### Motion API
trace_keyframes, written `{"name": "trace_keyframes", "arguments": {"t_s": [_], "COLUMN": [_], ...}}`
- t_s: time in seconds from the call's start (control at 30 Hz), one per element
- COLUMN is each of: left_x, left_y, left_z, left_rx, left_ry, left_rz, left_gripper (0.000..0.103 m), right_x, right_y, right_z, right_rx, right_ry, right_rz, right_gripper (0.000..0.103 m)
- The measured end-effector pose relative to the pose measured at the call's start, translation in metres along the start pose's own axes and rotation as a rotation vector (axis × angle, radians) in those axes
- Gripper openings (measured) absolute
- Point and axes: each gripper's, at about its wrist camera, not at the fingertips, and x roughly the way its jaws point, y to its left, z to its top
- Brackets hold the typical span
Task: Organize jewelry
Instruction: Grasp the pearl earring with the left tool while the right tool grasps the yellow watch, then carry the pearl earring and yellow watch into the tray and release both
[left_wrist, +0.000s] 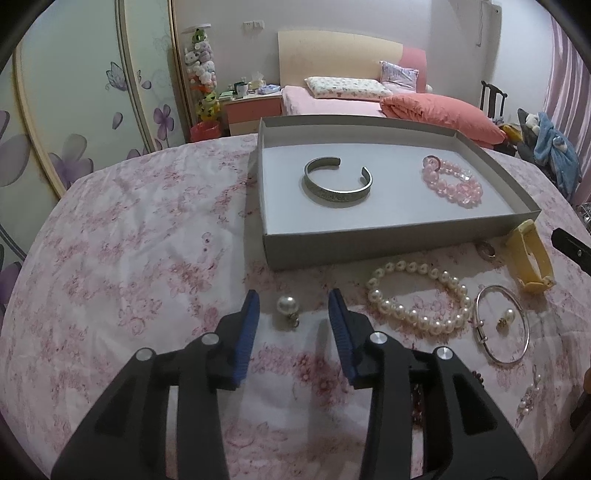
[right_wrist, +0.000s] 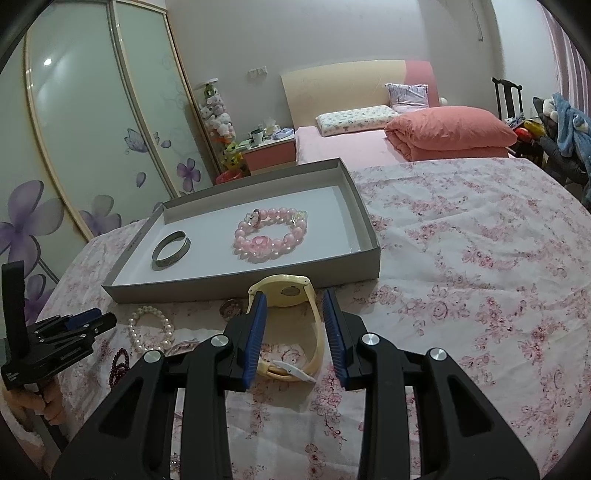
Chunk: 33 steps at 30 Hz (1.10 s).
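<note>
Floral cloth: box, jewelry.

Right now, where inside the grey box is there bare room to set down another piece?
The grey box has bare floor left of the silver cuff and along the near wall. The pink bead bracelet fills the right end. Outside it, the cloth near the pearl bracelet, thin bangle and yellow watch is crowded.
</note>
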Motion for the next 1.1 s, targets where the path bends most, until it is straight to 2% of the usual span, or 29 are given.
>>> {"name": "trace_keyframes", "arguments": {"t_s": [0.23, 0.5, 0.6, 0.7, 0.97, 1.1], "left_x": [0.008, 0.006, 0.0, -0.003, -0.01, -0.016], "left_y": [0.0, 0.006, 0.012, 0.018, 0.02, 0.017], "left_z": [0.001, -0.001, -0.003, -0.002, -0.002, -0.003], "left_rx": [-0.01, -0.036, -0.049, -0.063, -0.073, -0.074], "left_ry": [0.029, 0.02, 0.006, -0.001, -0.019, -0.027], "left_rz": [-0.001, 0.005, 0.019, 0.027, 0.017, 0.011], "left_gripper": [0.015, 0.014, 0.014, 0.014, 0.014, 0.014], "right_x": [0.002, 0.004, 0.006, 0.013, 0.028, 0.038], "right_y": [-0.002, -0.002, 0.005, 0.014, 0.03, 0.036], "right_z": [0.0, 0.0, -0.002, -0.005, 0.002, 0.005], "right_rx": [0.008, 0.006, -0.021, -0.062, -0.129, -0.159], "right_ry": [0.004, 0.033, 0.051, 0.089, 0.127, 0.155], "right_rz": [0.0, 0.003, 0.003, -0.002, -0.098, -0.134], "right_gripper": [0.033, 0.034, 0.043, 0.047, 0.068, 0.068]}}
